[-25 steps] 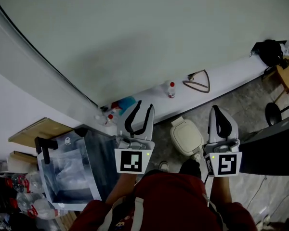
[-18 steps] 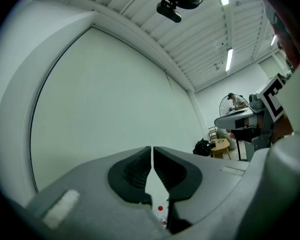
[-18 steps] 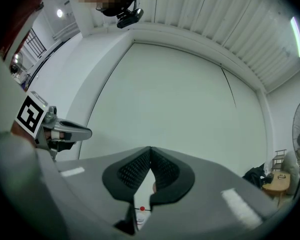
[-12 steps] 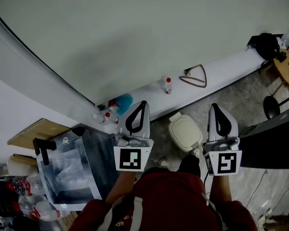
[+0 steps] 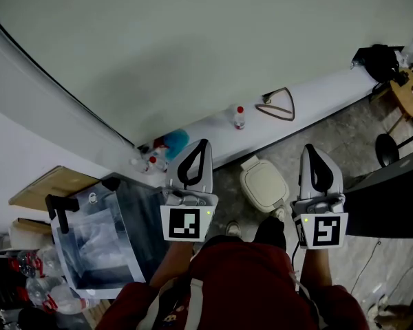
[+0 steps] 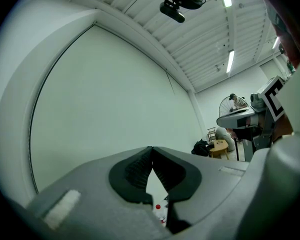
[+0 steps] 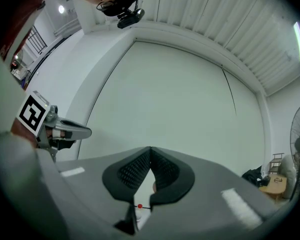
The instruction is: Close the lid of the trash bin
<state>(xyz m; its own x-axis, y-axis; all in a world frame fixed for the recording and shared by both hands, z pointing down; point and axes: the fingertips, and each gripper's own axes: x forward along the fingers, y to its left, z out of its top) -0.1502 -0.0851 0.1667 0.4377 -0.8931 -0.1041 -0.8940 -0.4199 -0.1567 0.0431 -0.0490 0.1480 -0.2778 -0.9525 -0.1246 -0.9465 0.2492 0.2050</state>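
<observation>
The trash bin (image 5: 264, 184) is a small cream bin with a rounded lid, standing on the floor below a white ledge. It shows between my two grippers in the head view, and I cannot tell how its lid sits. My left gripper (image 5: 204, 144) is held level to the bin's left, shut with nothing in it; its ribbed pads meet in the left gripper view (image 6: 151, 148). My right gripper (image 5: 309, 150) hangs to the bin's right, also shut and empty (image 7: 150, 148). Neither touches the bin.
A white ledge (image 5: 316, 95) runs along the pale wall with a red-capped bottle (image 5: 239, 115), a hanger (image 5: 279, 106) and a blue object (image 5: 173, 143). A clear plastic box (image 5: 96, 239) stands at the left. A black bag (image 5: 378, 60) and wooden stool (image 5: 407, 91) are at the far right.
The left gripper's jaws stood apart one second ago and are now shut with nothing between them. The right gripper stays shut and has hardly moved.
</observation>
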